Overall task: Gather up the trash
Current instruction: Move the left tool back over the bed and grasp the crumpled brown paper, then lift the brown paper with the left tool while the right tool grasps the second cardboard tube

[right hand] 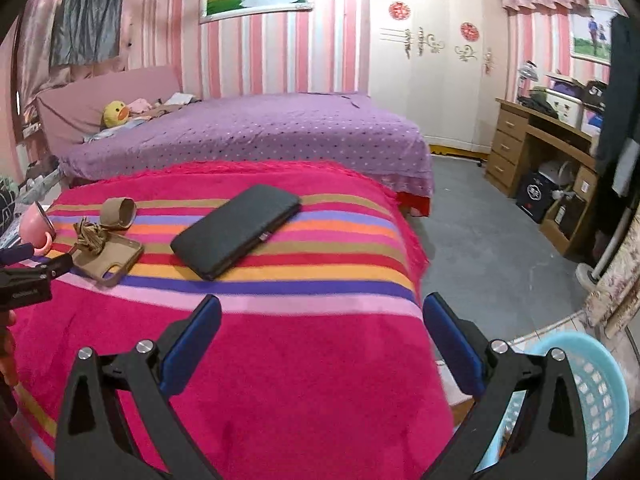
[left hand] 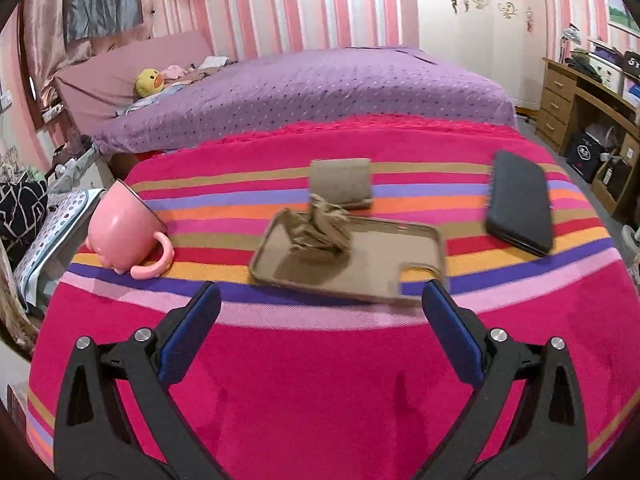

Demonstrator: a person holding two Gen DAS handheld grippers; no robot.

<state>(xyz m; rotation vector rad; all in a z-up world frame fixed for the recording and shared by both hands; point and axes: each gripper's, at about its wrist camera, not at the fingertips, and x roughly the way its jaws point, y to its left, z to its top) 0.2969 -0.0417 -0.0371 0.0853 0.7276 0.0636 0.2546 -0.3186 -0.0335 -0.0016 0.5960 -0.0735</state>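
Your left gripper (left hand: 320, 300) hangs spread wide and empty, just short of the tan phone case (left hand: 352, 256), whose near right corner its right finger hides. A crumpled brown paper (left hand: 320, 228) lies in the case, a cardboard roll (left hand: 341, 182) just beyond. Your right gripper (right hand: 320, 312) gapes empty too; the blue basket (right hand: 600, 396) at near right is cut off.

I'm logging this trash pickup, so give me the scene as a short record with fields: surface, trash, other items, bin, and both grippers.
surface: striped blanket
trash: crumpled brown paper lying in the tan phone case; cardboard roll just behind it
other items: tipped pink mug; black phone
bin: light blue basket beside the blanket, lower right in the right wrist view
left gripper: open, empty, facing the case
right gripper: open, empty
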